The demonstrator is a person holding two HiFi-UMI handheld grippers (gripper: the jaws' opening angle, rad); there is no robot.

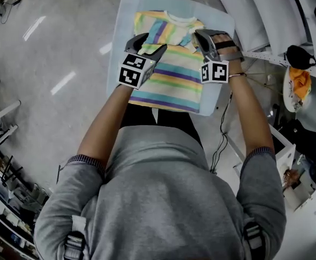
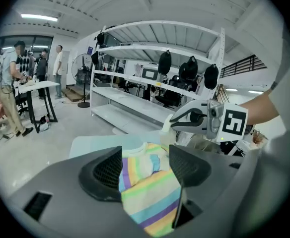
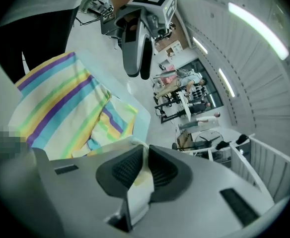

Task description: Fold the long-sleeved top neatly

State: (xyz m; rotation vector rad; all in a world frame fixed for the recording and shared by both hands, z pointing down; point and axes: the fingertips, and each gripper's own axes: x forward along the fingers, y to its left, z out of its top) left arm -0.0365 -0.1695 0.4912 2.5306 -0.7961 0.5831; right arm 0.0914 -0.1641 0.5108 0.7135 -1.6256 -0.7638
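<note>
At the bottom of the head view, the person is extending both forearms forward and up the frame. The grey knitted sweatshirt sleeves are sitting pushed back to the elbows. The bare left forearm is angling toward frame centre. The right forearm is running almost straight up the frame, and the right hand is wrapping around its tool under black straps.

The left gripper is pointing forward and downward at upper centre. In its own view, the left gripper is clamping a bunched fold of the pastel-striped fabric long-sleeved top. Its pads are standing fairly wide, with cloth filling the gap between them.

The right gripper is tilting downward just right of the left one. Its own view shows the right gripper pinching a thin pale edge of the top, with the pads nearly together.

The long-sleeved top is lying on the light-blue rectangular table, collar toward the frame top, partly folded.

Beyond the table, in the left gripper view, white metal shelving is standing.
</note>
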